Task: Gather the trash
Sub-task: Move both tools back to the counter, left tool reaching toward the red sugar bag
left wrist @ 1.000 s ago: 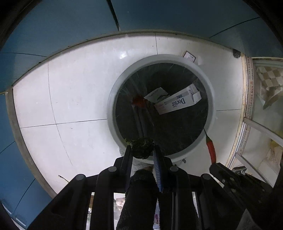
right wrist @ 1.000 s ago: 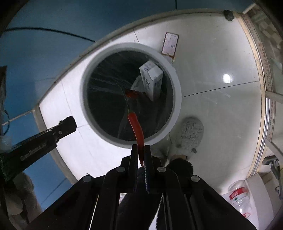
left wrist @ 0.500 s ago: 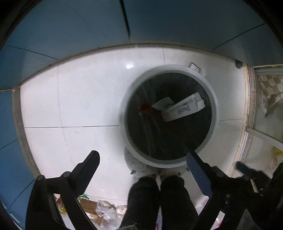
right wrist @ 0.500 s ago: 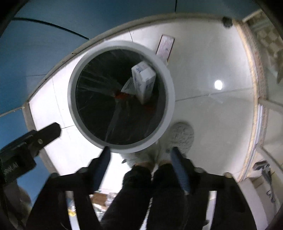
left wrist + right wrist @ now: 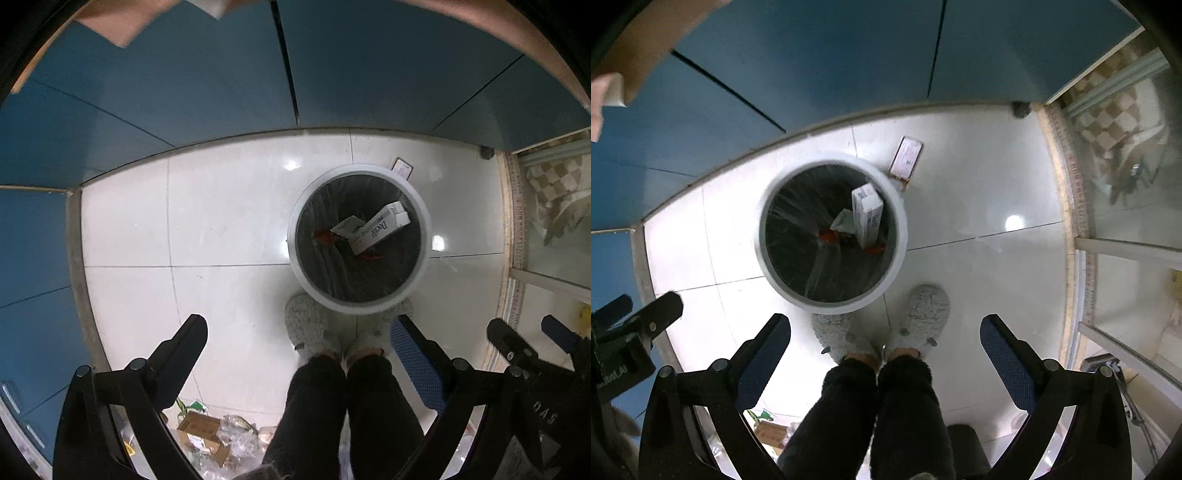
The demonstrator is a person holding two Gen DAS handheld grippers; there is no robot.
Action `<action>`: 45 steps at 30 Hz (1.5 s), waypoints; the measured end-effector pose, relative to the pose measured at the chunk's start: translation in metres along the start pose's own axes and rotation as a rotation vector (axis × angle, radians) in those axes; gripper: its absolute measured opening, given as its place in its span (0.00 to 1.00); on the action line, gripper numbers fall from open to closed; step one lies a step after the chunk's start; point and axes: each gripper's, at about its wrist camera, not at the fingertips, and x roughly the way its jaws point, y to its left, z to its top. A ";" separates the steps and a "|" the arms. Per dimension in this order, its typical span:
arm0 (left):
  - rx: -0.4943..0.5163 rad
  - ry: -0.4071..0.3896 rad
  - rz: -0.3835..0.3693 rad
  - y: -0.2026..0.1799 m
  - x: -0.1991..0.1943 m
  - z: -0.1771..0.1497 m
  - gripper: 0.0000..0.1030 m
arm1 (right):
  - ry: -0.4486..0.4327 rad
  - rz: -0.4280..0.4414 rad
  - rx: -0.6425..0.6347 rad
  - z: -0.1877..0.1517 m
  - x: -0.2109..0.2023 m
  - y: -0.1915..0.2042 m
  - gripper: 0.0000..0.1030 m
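Now the trash is lying down in the bin (image 5: pixel 293 236), which is standing on the white floor (image 5: pixel 221 221) just past your fuzzy slippers (image 5: pixel 314 328). A white box (image 5: pixel 380 229) is leaning inside it, with a scrap of paper (image 5: pixel 345 227) and red bits (image 5: pixel 325 236) beside it. A second ago your right claw (image 5: pixel 884 345) was pinching a red chili and your left claw (image 5: pixel 299 347) was squeezing a dark green clump. Both claws are now spreading wide and holding nothing at all. They are also sitting higher above the bin than before, so the bin is looking smaller. That is telling me both pieces are dropped in, and this load is likely done.

More trash is still waiting. A flat card (image 5: pixel 907 158) is lying on the floor, touching the far side of the bin. A pile of wrappers and a brown box (image 5: pixel 201 435) is sitting on the floor by your legs. You are probably going for one of those next.
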 end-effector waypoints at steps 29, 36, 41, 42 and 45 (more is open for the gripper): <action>-0.016 -0.343 -0.037 0.032 -0.325 -0.063 0.98 | -0.298 0.080 -0.055 -0.072 -0.411 0.015 1.00; -0.063 -0.525 -0.003 0.034 -0.381 0.004 1.00 | -0.403 0.177 -0.007 0.000 -0.461 0.003 1.00; -0.119 -0.589 0.072 0.020 -0.414 0.077 1.00 | -0.431 0.212 -0.027 0.106 -0.484 -0.014 1.00; -0.146 -0.592 0.097 0.014 -0.418 0.097 1.00 | -0.435 0.217 -0.025 0.124 -0.485 -0.016 1.00; -0.207 -0.564 0.165 0.002 -0.422 0.149 1.00 | -0.425 0.235 -0.005 0.219 -0.482 -0.024 1.00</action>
